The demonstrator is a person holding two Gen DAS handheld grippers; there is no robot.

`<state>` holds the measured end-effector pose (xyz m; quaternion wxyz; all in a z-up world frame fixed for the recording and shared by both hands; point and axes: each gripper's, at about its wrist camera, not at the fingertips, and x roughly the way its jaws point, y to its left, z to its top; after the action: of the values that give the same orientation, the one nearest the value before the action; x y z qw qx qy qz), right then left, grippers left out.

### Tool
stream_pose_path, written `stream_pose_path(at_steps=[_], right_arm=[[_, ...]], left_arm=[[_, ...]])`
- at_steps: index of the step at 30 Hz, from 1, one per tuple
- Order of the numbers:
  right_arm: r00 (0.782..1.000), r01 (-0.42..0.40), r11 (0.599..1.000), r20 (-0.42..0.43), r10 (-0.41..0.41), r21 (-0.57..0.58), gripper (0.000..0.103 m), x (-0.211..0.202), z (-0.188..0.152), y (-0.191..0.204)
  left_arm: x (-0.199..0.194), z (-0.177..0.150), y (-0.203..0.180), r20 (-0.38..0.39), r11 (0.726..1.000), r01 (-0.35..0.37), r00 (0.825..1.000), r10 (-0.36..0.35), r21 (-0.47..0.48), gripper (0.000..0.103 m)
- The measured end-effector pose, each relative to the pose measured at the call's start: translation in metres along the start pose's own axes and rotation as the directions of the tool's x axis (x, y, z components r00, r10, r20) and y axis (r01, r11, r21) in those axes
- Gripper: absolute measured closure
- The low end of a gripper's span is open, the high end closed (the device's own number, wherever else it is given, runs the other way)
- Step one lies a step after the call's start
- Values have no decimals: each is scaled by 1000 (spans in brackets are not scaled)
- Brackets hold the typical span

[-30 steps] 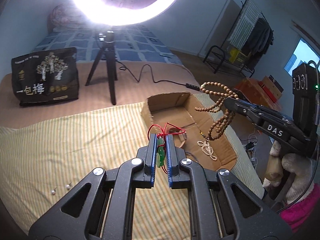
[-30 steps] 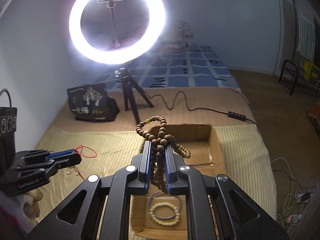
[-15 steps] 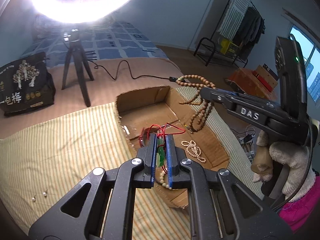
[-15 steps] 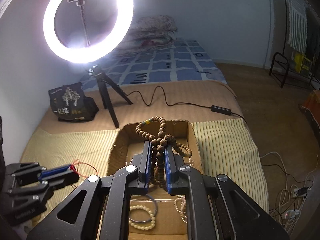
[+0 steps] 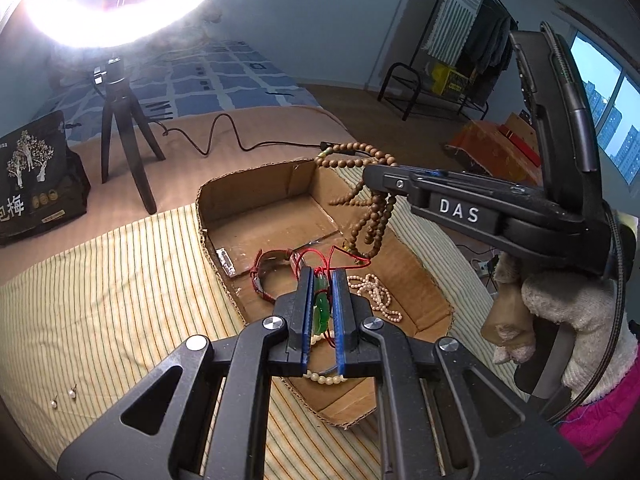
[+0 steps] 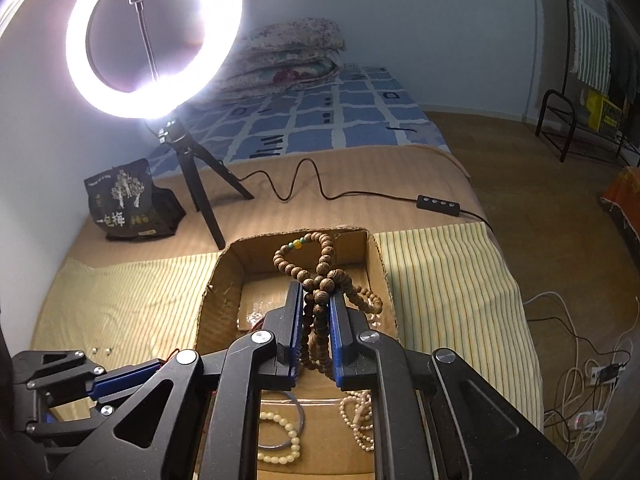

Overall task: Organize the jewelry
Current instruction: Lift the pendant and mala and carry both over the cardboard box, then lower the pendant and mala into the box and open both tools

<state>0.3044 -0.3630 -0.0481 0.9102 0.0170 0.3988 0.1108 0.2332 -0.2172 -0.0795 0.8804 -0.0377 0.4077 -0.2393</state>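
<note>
The left tool (image 5: 321, 300) was clamped on a green pendant (image 5: 322, 309), whose red cord (image 5: 344, 258) looped out ahead of the fingertips. The right tool (image 6: 316, 312) was clamped on a string of brown beads (image 6: 320, 276); loops of the string stood above the fingers and hung below them. In the left view, the right tool's side carried the letters "DAS" (image 5: 459, 211).

Both tools were positioned above an open cardboard box (image 5: 248, 188), which lay on a striped cloth (image 5: 120, 280) on the bed. The pendant and the brown beads hung over the box interior, clear of its floor.

The box contained a red strap (image 5: 260, 280), a pearl strand (image 5: 376, 292), a pale bead bracelet (image 6: 280, 436) and a thin grey bangle (image 6: 298, 412).

Two small earrings (image 5: 63, 396) lay on the cloth, well apart from the box. A black bag (image 6: 128, 204) with printed Chinese characters stood beside the ring light's tripod (image 6: 200, 176).
</note>
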Motion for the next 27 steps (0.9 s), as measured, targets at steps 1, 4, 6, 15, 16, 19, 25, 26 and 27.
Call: stream_pose_path(at_steps=[1,4,6,15,16,19,25,26,27], right_arm=[[1000,1,1000,-3,-1,-1,93,1,0,0],[1000,3,1000,-7,-3,2,93,2,-1,-1],[1000,7,1000,-8,-7,1,92,2,-1,-1],[999,33,999,-20,-33,0,78,5,-3,1],[999,31,999,-20,-31,5,70,5,-3,0],[999,34,999,-2,-34,13,49,2,-3,-1],[998,61,996,-1,-61,60,36,0,-2,-7],[998,63,996,-2,-63,63,36,0,-2,-8],[998,66,996,-2,-66,65,36,-1,-2,-9]], left_arm=[[0,0,0,0,1000,0,1000,0,0,96],[0,-1,-1,-2,1000,0,1000,0,4,96],[1,-1,-2,-3,1000,0,1000,0,10,96],[0,-2,-7,-6,1000,4,1000,-4,25,90],[0,-2,-7,-7,1000,3,1000,-3,29,84],[-1,-2,-8,5,1000,-8,1000,8,30,61],[-2,-2,-6,4,999,-21,1000,21,26,61],[-2,-2,-6,4,999,-23,1000,22,27,61],[-2,-2,-6,4,999,-23,1000,23,28,61]])
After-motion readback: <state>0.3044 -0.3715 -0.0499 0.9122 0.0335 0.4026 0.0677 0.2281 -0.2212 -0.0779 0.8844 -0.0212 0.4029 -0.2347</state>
